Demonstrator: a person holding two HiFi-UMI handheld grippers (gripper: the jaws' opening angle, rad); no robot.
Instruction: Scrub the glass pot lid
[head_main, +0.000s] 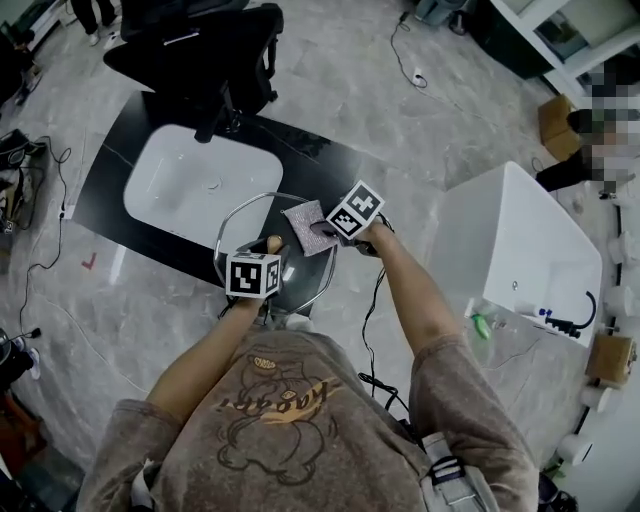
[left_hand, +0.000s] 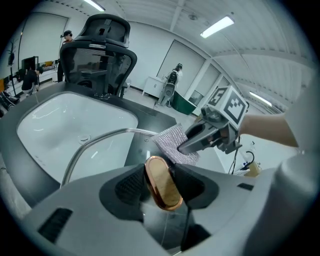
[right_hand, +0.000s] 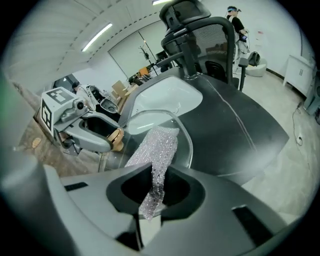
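room: grey marbled floor is spreading around a dark counter (head_main: 120, 195) with a white oval basin (head_main: 190, 180) set in it; a black office chair (head_main: 200, 50) is standing behind.
left grip: the left gripper (head_main: 268, 250) is clamping its jaws on the knob (left_hand: 162, 184) from both sides, with the dark ribbed pads pressing on it.
right grip: the right gripper (right_hand: 155, 187) is pinching a cloth (right_hand: 157, 150) with its jaws drawn narrow, and the free end is trailing forward.
knob: it is showing as a smooth, copper-toned oval, polished and slightly domed.
cloth: it is looking silvery and knobbly, like a glittering mesh scourer, limp and folded into a strip.
contact: the cloth is lying on the far right part of the pane, close to the rim; the two grippers are working near each other.
lid: the glass lid (head_main: 250, 222) is being held by its knob over the counter, at the basin's near right side; it is round, clear and edged with a thin metal band. whether it is resting on the counter i cannot tell.
progress: scrubbing is seemingly under way, since cloth and pane are meeting. no foam, water or smears are showing, so how much is already clean i cannot judge.
left to do: probably the near and left parts of the pane, the rim and the underside are waiting.
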